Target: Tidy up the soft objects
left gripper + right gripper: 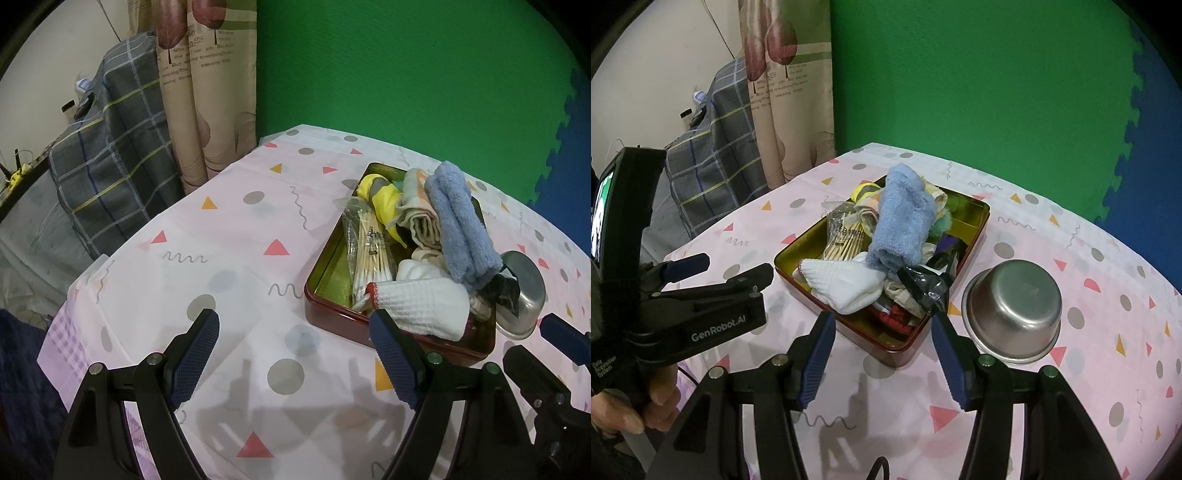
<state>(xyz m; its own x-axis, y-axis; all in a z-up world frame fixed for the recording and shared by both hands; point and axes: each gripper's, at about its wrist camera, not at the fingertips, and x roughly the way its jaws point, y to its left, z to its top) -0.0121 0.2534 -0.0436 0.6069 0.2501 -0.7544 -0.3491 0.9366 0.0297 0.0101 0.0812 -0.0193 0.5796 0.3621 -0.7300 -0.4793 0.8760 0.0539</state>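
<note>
A red tin tray (332, 314) (975, 216) with a gold inside holds soft things: a folded blue towel (458, 221) (905, 221), a white knitted cloth (421, 302) (849, 280), a beige cloth (421, 218), a yellow and grey cloth (384, 199) and a bag of cotton swabs (369, 251) (846, 236). My left gripper (295, 354) is open and empty, left of the tray's near corner. My right gripper (882, 354) is open and empty, just before the tray's near edge. The left gripper also shows in the right wrist view (720, 269).
A steel bowl (1015, 310) (521, 291) stands upside down right of the tray. A black plastic wrapper (923, 284) lies at the tray's near right. The table has a pink patterned cloth (229, 229). A curtain (207, 92) and a plaid cloth (110, 155) are to the left.
</note>
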